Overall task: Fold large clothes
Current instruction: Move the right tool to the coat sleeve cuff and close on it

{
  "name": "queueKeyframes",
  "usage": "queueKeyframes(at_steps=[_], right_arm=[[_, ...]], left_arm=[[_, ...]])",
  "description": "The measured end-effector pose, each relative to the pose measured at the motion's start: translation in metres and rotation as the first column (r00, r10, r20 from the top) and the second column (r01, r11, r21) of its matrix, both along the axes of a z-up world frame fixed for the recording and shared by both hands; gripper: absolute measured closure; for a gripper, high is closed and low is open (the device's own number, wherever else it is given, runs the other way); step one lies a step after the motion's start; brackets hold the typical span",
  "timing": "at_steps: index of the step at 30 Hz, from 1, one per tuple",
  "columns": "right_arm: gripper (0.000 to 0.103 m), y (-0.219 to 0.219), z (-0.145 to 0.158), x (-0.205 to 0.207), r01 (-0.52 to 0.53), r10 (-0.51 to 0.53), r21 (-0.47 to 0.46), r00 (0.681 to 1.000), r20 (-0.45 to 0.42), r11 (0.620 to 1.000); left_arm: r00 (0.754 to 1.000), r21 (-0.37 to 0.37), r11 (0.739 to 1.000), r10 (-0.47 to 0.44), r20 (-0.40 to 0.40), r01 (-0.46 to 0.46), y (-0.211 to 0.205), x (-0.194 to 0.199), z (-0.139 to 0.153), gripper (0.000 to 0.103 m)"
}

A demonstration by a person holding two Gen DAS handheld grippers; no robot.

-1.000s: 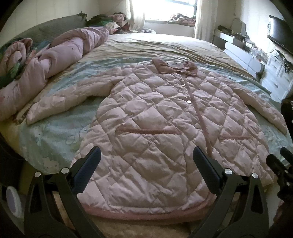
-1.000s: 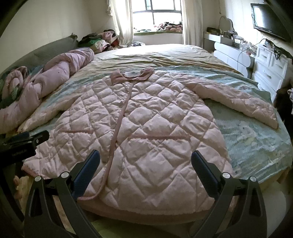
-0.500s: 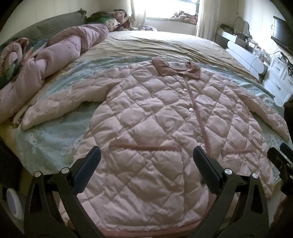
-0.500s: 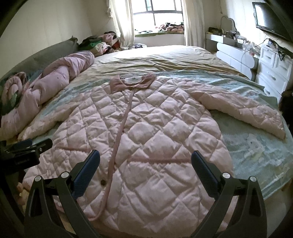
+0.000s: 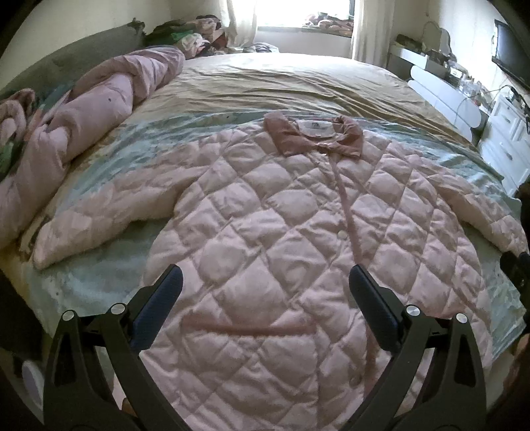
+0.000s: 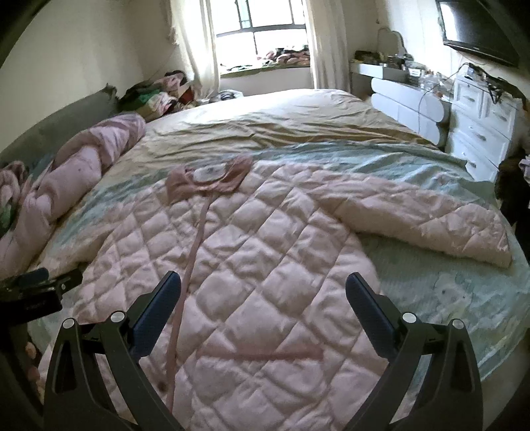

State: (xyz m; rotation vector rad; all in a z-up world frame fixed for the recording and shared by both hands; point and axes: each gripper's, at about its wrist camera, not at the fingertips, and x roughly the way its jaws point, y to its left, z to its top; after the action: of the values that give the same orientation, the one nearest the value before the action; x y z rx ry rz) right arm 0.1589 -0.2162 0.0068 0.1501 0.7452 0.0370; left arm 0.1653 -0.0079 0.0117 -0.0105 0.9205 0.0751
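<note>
A pink quilted coat (image 5: 291, 232) lies spread face up on the bed (image 5: 298, 83), collar (image 5: 314, 137) toward the window, both sleeves out to the sides, hem at the near edge. The left gripper (image 5: 265, 305) hangs over the lower left panel with its jaws spread wide and nothing between them; the right gripper (image 6: 263, 305) hovers likewise over the lower right panel, spread and empty. The coat looks padded and soft, probably light for its bulk but puffy, so a fold will likely spring back unless pressed flat; the shell seems smooth and may slip on the sheet. A sensible hold would be a pinch at the cuff of the left sleeve (image 5: 99, 225) or the right sleeve (image 6: 430, 225), or at the bound hem where the cloth is firmer. The bed is covered by a pale green printed sheet (image 6: 447, 298) near and a tan cover farther off, with a rolled pink duvet (image 5: 99, 109) at the left. White drawers (image 6: 480, 132) stand at the right, a window (image 6: 265, 26) beyond
</note>
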Motion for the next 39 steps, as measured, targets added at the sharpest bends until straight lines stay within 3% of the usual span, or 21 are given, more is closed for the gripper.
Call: queueKeyframes(at_steps=[13,24,32,39], right_arm=[[0.004,-0.062,0.0,0.053,0.161,-0.161,0.01,0.987,-0.003,0.987],[0.004,-0.142,-0.03,0.087,0.359,-0.358,0.0,0.931,-0.07,0.933],[0.004,-0.213,-0.07,0.093,0.522,-0.502,0.099,0.848,-0.172,0.847],[0.004,-0.273,-0.108,0.084,0.666,-0.609,0.193,0.74,-0.285,0.72]], left_arm=[[0.994,-0.044,0.993,-0.107,-0.003,0.106,-0.027,0.063,0.014,0.009],[0.986,-0.05,0.986,-0.163,-0.023,0.162,-0.052,0.109,0.005,0.009],[0.984,-0.021,0.984,-0.178,-0.03,0.177,-0.064,0.136,-0.011,0.009],[0.986,0.003,0.988,-0.156,-0.061,0.157,-0.064,0.159,-0.035,0.009]])
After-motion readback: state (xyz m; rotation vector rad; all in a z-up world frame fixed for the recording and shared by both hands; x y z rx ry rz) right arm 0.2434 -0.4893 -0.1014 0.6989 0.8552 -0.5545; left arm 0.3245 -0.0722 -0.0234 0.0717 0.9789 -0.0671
